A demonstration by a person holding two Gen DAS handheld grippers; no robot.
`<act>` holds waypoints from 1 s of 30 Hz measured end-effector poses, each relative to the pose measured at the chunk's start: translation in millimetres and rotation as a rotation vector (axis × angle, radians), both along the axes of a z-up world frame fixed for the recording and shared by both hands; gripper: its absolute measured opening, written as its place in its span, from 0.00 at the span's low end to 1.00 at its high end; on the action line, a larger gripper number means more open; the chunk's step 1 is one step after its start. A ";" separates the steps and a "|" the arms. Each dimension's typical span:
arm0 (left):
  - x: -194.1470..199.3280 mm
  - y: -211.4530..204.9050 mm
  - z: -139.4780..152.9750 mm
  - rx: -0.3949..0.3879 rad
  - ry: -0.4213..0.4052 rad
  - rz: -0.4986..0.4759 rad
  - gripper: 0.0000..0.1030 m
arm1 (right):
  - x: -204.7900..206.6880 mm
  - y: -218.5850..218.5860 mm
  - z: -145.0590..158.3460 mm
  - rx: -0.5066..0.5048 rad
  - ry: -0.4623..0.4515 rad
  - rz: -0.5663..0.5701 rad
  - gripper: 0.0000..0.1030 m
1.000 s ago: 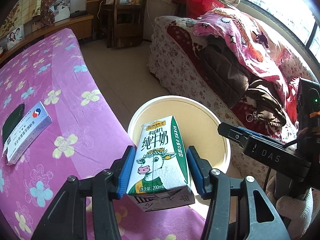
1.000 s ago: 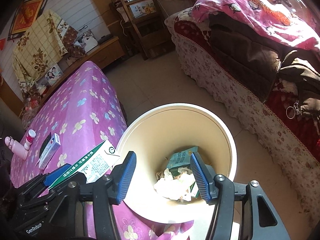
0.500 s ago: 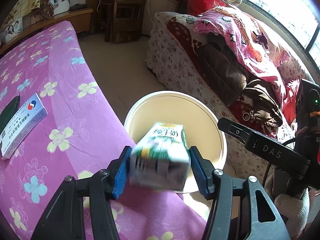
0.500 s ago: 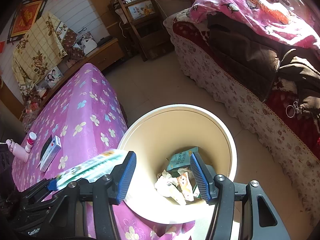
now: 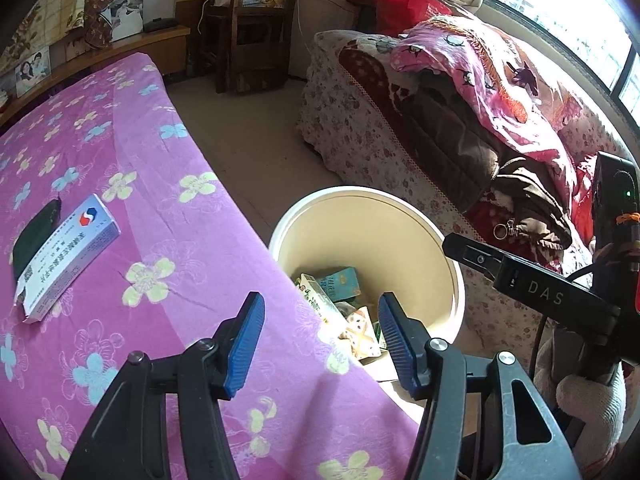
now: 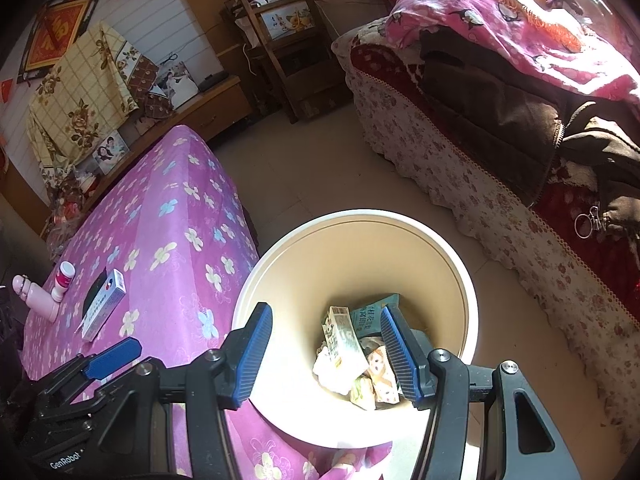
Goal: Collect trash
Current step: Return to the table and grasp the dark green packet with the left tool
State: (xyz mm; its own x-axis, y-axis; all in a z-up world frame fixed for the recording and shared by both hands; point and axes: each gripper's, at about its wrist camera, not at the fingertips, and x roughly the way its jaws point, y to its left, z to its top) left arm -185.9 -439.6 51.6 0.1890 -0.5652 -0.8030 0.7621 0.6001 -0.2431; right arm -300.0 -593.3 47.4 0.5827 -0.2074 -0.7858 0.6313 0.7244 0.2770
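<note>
The green-and-white milk carton (image 5: 316, 296) (image 6: 340, 336) lies inside the cream round bin (image 5: 360, 194) (image 6: 360, 216), on top of a teal packet, crumpled paper and other wrappers. My left gripper (image 5: 320, 308) is open and empty, hanging over the purple bedspread's edge beside the bin. My right gripper (image 6: 326, 316) is open and empty too, held above the bin's mouth. On the bedspread lies a white-and-blue medicine box (image 5: 68, 256) (image 6: 104, 310) next to a flat black item (image 5: 36, 232).
The bin stands on the floor between the purple flowered bed (image 5: 120, 140) and a sofa (image 5: 440, 120) piled with blankets and clothes. A pink bottle (image 6: 34, 296) and a small pink-and-white bottle (image 6: 64, 276) sit on the bed. A wooden chair (image 5: 256, 20) stands at the far wall.
The milk carton left my left gripper, tipped forward and dropped into the bin. The left jaws now hold nothing. My right gripper stayed where it was.
</note>
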 end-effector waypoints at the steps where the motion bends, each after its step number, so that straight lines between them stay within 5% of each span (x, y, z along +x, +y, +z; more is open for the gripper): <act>1: 1.5 2.6 0.5 0.003 -0.007 0.006 0.59 | 0.8 1.0 0.1 -0.003 0.002 0.003 0.59; 10: 20.8 33.4 5.3 0.026 -0.053 0.060 0.61 | 11.4 16.3 2.3 -0.038 0.011 0.059 0.65; 18: 77.2 93.5 17.0 0.081 -0.113 0.188 0.61 | 30.4 37.0 5.6 -0.012 0.007 0.150 0.65; 24: 141.1 134.6 21.2 0.156 -0.157 0.327 0.61 | 85.7 82.6 14.9 0.087 0.007 0.358 0.66; 30: 185.7 146.5 5.8 0.196 -0.120 0.364 0.61 | 156.1 140.2 15.8 -0.017 0.068 0.513 0.65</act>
State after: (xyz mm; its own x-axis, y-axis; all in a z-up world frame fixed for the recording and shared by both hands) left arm -0.2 -293.1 57.4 0.4470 -0.2829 -0.8486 0.5076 0.8613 -0.0198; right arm -143.9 -453.1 63.2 0.5605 0.0788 -0.8244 0.2095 0.9496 0.2332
